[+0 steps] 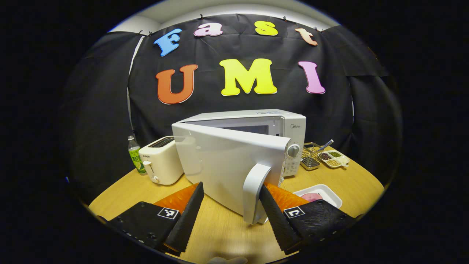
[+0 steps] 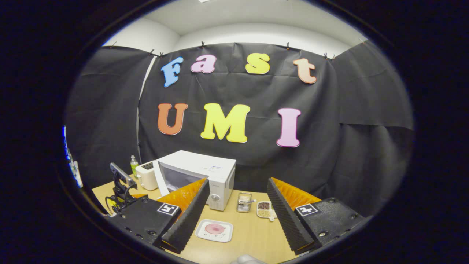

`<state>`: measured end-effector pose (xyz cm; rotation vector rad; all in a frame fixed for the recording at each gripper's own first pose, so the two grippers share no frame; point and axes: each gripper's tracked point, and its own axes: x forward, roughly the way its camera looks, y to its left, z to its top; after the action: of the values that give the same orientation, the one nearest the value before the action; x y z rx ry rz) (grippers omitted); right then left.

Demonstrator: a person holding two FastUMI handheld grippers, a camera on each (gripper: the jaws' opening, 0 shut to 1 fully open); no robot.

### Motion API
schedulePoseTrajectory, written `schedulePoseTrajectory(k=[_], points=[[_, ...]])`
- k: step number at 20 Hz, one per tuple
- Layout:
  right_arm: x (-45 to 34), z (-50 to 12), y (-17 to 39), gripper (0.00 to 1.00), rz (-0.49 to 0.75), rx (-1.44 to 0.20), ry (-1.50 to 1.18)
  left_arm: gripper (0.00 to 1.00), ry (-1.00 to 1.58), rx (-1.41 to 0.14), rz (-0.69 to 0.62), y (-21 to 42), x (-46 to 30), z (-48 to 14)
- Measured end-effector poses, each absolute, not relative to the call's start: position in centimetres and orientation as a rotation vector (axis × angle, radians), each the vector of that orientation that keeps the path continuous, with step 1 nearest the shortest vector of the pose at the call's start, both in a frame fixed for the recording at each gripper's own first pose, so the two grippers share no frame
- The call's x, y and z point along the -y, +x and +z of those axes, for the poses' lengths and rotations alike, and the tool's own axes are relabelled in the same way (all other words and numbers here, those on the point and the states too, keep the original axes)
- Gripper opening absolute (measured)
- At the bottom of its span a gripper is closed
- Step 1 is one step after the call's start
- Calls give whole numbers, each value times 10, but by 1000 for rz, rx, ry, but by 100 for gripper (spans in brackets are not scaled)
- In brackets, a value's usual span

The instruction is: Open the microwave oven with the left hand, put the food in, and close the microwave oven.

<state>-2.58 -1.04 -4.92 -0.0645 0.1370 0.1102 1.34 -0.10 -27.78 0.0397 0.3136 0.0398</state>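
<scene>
A: Going left to right along the pale wooden counter (image 1: 227,231), what do you make out?

B: A green-labelled clear bottle (image 1: 135,154), then a cream toaster (image 1: 161,164), then the white boxy microwave oven (image 1: 256,146) with its white door (image 1: 227,168) swung partly open. Right of it stand a wire basket (image 1: 310,156) and a small divided dish of grains (image 1: 335,158).

A: So how far along is it?

B: The opening looks under way, not finished. The food, a pink round on a white rectangular tray (image 2: 214,230), sits on the counter in front of the oven, so loading and closing are left.

A: And the left gripper (image 1: 231,205)?

B: Its fingers are spread wide. The door's white vertical handle (image 1: 254,194) stands between them, touching the right-hand one; I judge it is hooking the handle, not pinching it.

A: The right gripper (image 2: 237,214)?

B: Spread wide too, holding nothing, hovering above the tray.
</scene>
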Motion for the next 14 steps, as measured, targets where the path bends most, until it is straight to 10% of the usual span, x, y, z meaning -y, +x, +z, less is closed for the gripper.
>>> schedulePoseTrajectory(k=[14], points=[[-105,-48,-17,96,218,-142,-40,89,80,-359,155,-65,-135,-281]])
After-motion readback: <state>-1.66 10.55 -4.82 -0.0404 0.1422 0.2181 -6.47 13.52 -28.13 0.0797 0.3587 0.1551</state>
